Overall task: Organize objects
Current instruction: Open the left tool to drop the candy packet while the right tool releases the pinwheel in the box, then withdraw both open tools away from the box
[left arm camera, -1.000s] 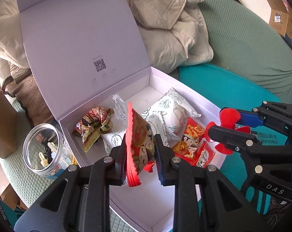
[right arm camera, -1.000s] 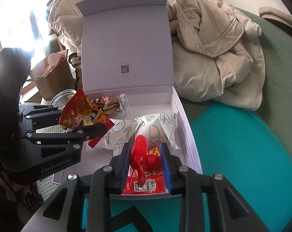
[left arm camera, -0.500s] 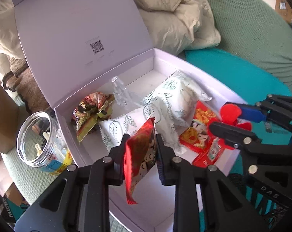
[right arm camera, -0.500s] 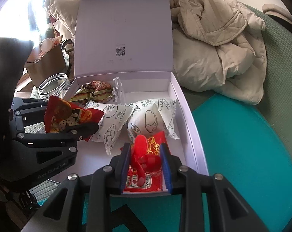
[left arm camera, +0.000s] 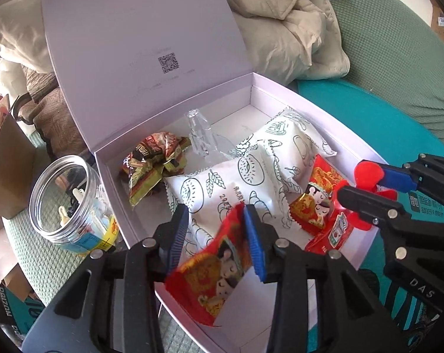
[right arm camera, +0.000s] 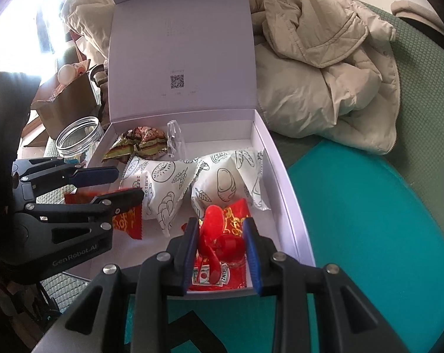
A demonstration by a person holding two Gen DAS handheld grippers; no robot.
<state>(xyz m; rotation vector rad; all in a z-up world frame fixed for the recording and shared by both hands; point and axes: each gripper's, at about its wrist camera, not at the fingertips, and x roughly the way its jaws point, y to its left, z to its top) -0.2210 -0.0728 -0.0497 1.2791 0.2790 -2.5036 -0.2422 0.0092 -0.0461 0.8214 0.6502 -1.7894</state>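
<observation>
A pale lilac box [left arm camera: 325,117] stands with its lid up; in it lie two white bread packets [left arm camera: 222,185], crumpled candy wrappers [left arm camera: 154,161], a clear plastic piece [left arm camera: 201,135] and a ketchup sachet [right arm camera: 207,276]. My left gripper [left arm camera: 214,209] hangs over the box's near left part, its jaws opening. A red snack packet [left arm camera: 213,273] lies between them on the box floor, leaning on one pad only. Over the box's near right corner, my right gripper [right arm camera: 220,229] is shut on a small red plastic toy with round blades [right arm camera: 213,220].
A clear open jar [left arm camera: 69,203] stands just left of the box, with a brown cardboard box [left arm camera: 7,170] beyond it. A beige jacket [right arm camera: 325,73] is heaped behind the box. To the right is a teal cushion [right arm camera: 369,220] on green upholstery.
The left gripper came down into the box with the red packet and its jaws parted; the packet tipped from upright to lying on the box floor. The right gripper kept its hold.
</observation>
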